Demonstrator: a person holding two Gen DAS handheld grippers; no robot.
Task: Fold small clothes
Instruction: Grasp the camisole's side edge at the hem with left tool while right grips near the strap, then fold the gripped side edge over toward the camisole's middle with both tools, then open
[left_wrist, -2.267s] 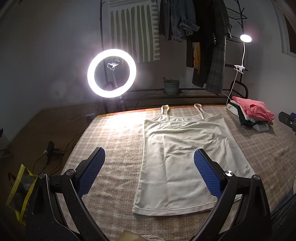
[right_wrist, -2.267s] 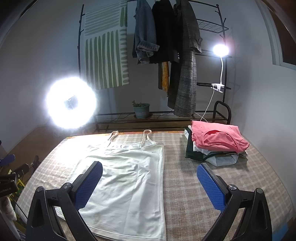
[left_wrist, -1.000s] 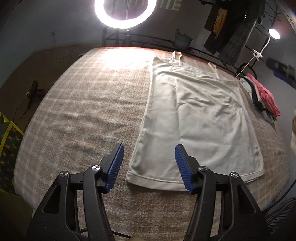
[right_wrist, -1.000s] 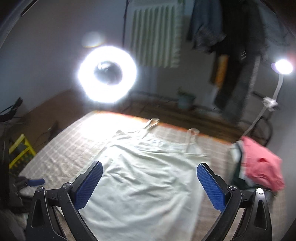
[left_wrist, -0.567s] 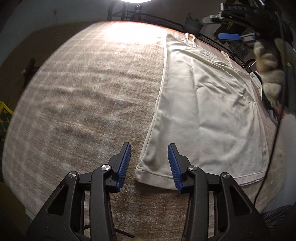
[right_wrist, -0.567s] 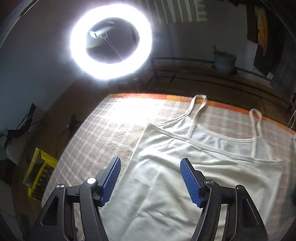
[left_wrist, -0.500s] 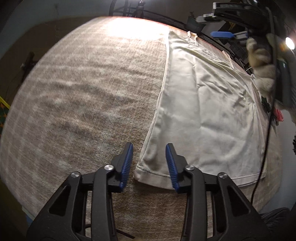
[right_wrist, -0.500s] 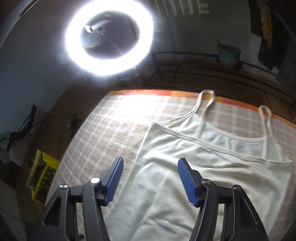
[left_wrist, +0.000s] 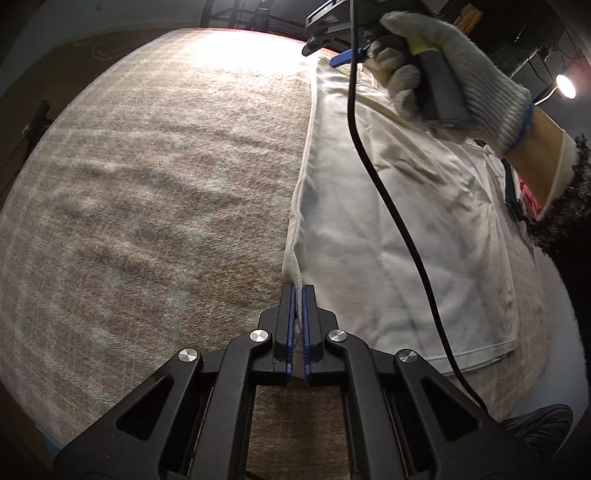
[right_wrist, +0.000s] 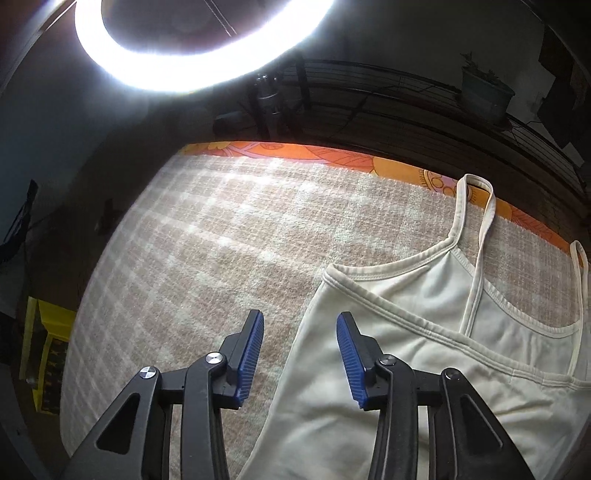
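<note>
My left gripper (left_wrist: 297, 295) is clamped shut on the near left corner of the camisole (left_wrist: 388, 236), pinching the side seam at the hem. The camisole lies flat on the checked blanket (left_wrist: 147, 184), its long axis running away from me, hem toward me and straps (right_wrist: 476, 236) pointing at the far edge under the ring light (right_wrist: 192, 55). My right gripper (right_wrist: 300, 350) hangs over the top left corner near the armpit, its jaws half open and just now narrowing; the left side edge of the cloth sits between them, though I cannot tell for sure whether the pads touch it yet. My gloved right hand (left_wrist: 454, 74) shows above the neckline.
</note>
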